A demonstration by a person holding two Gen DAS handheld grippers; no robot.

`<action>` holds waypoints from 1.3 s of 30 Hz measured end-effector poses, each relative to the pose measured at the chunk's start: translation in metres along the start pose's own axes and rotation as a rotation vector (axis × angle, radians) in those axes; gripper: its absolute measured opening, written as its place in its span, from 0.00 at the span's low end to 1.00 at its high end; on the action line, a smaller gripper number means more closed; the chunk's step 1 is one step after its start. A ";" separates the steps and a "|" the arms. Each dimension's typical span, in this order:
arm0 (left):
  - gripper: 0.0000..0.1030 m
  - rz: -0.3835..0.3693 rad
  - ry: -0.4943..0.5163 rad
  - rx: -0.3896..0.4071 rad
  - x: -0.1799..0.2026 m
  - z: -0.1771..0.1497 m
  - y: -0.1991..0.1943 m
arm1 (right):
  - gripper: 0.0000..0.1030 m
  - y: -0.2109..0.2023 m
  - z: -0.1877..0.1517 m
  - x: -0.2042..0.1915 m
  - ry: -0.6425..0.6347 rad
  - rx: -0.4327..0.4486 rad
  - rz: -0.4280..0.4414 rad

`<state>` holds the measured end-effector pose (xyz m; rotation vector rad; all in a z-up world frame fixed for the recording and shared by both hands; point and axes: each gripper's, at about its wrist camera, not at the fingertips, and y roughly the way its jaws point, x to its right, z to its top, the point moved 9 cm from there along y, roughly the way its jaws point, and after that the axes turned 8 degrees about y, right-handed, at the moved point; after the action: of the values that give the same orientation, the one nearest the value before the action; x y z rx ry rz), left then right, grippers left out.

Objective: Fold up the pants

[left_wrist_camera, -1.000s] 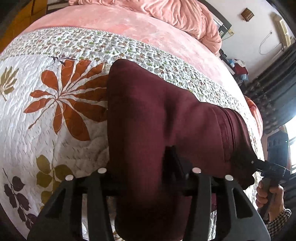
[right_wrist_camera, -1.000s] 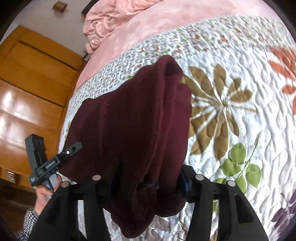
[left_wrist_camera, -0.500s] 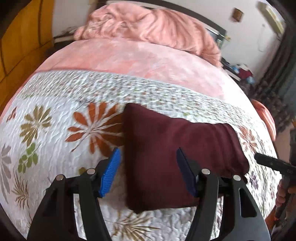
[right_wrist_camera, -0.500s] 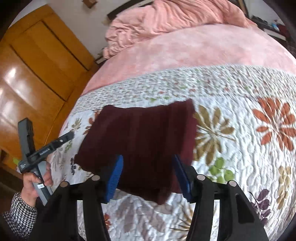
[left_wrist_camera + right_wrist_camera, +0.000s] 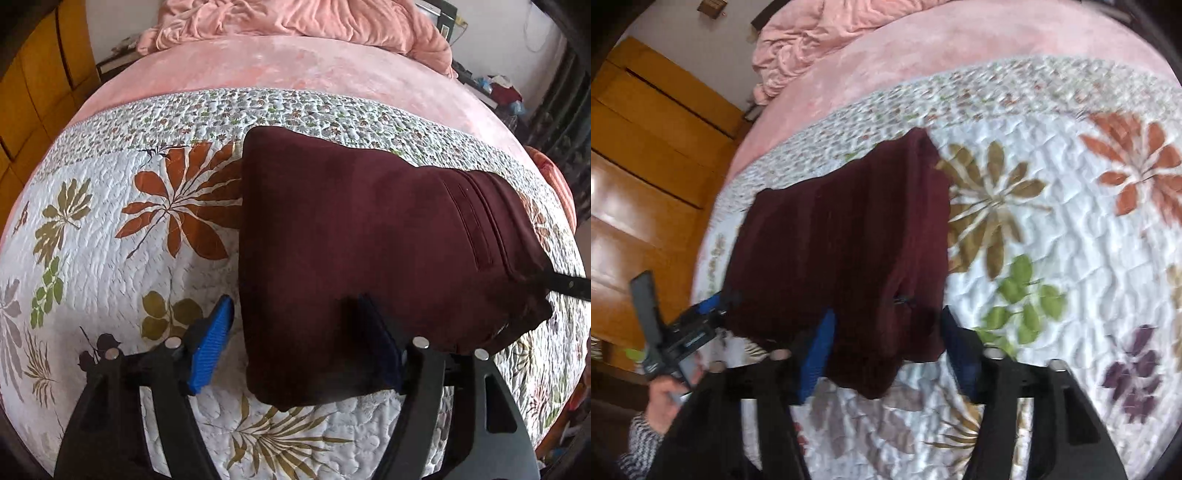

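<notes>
The maroon pants (image 5: 369, 236) lie folded into a compact rectangle on the floral quilt (image 5: 110, 236); they also show in the right wrist view (image 5: 842, 251). My left gripper (image 5: 299, 350) is open, its blue pads straddling the near left corner of the fold. My right gripper (image 5: 886, 347) is open, its pads on either side of the near right corner, where the waistband end is. Neither grips the cloth. The left gripper also shows in the right wrist view (image 5: 713, 314) at the pants' left edge.
The quilt (image 5: 1052, 221) covers the near half of the bed. A pink blanket (image 5: 295, 70) and a bunched pink duvet (image 5: 295, 18) lie beyond. A wooden wardrobe (image 5: 646, 166) stands left of the bed. Clutter and dark curtains (image 5: 554, 110) are at the right.
Both grippers let go of the pants and opened, pulled back, then came in close again. The pants now lie flat on the quilt.
</notes>
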<state>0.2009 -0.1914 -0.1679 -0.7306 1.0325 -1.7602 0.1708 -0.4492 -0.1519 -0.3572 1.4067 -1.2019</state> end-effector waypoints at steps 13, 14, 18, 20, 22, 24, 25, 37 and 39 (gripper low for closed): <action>0.78 -0.032 -0.058 -0.026 -0.006 -0.006 0.005 | 0.36 0.007 -0.007 -0.007 -0.094 -0.013 -0.094; 0.78 -0.027 -0.052 -0.027 -0.006 -0.005 0.002 | 0.43 0.004 -0.007 -0.007 -0.085 -0.007 -0.094; 0.87 0.007 -0.008 -0.014 0.003 -0.004 -0.024 | 0.48 -0.021 -0.008 -0.019 -0.114 0.045 -0.139; 0.90 0.029 0.012 -0.007 0.008 -0.005 -0.039 | 0.58 -0.033 -0.014 -0.027 -0.127 0.077 -0.185; 0.90 0.029 0.013 -0.006 0.011 -0.007 -0.051 | 0.72 -0.042 -0.024 -0.037 -0.158 0.096 -0.263; 0.92 0.023 0.009 -0.001 0.014 -0.011 -0.066 | 0.85 -0.050 -0.034 -0.049 -0.201 0.119 -0.334; 0.94 0.036 0.008 -0.002 0.014 -0.014 -0.073 | 0.87 -0.054 -0.039 -0.056 -0.214 0.133 -0.355; 0.94 0.095 0.026 0.048 0.015 -0.039 -0.115 | 0.96 -0.071 -0.068 -0.077 -0.112 0.221 -0.382; 0.94 0.107 0.036 0.060 0.016 -0.039 -0.117 | 0.96 -0.069 -0.070 -0.076 -0.076 0.217 -0.376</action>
<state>0.1136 -0.1689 -0.0820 -0.5983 1.0196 -1.7101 0.1008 -0.3869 -0.0697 -0.5237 1.1591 -1.6138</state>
